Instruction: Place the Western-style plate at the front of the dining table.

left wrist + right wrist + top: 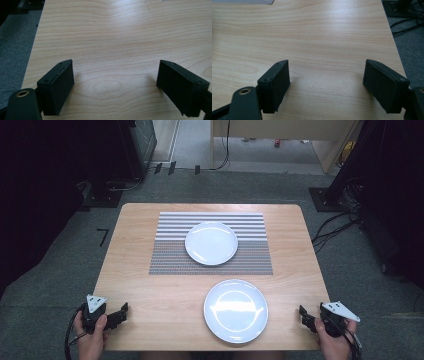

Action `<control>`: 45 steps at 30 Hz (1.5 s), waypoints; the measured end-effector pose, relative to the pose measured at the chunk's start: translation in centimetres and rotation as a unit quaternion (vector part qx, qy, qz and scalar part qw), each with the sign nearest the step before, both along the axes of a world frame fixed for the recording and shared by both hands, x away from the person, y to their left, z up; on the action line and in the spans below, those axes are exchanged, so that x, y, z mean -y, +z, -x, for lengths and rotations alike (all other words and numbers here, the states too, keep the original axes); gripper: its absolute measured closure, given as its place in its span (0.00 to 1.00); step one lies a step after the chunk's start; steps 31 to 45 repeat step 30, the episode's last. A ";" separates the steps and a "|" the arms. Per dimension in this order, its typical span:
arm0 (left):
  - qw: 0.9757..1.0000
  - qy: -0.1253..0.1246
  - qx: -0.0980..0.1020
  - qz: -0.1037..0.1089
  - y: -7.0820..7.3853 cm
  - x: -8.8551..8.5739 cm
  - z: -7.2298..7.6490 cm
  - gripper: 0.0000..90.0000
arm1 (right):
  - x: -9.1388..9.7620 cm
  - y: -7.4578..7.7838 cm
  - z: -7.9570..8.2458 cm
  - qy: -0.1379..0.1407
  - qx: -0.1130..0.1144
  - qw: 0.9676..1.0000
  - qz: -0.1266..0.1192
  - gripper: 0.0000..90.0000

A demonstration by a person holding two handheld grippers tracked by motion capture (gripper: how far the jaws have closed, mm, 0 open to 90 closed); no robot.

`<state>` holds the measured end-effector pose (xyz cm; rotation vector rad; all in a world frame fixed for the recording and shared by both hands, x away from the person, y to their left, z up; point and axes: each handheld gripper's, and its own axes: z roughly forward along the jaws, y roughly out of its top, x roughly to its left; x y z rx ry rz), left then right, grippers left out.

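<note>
While both grippers' fingers stand wide and empty at the table's (pixel 165 320) near corners, the nearer plate (pixel 235 310) lies well apart between them.

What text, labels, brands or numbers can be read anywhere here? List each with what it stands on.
None can be read. The two white plates, the striped placemat, the wooden table and both grippers, left and right, bear no visible writing. Small coloured items on the floor at the far wall are too small to tell.
</note>
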<state>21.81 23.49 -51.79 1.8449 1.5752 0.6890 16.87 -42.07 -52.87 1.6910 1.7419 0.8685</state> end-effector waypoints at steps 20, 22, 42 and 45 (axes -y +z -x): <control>1.000 -0.008 -0.002 -0.001 0.0 -0.1 -0.2 0.14 | -0.5 0.0 -0.1 0.000 -0.008 1.000 0.007 0.14; 1.000 -0.006 -0.002 -0.001 0.0 0.0 -0.2 0.14 | -0.5 0.0 -0.1 0.000 -0.009 1.000 0.008 0.14; 1.000 -0.005 -0.002 -0.001 0.0 0.0 -0.3 0.14 | -0.4 -0.1 -0.1 0.004 -0.009 1.000 0.007 0.14; 1.000 -0.005 -0.002 -0.001 0.0 0.0 -0.3 0.14 | -0.4 -0.1 -0.1 0.004 -0.009 1.000 0.007 0.14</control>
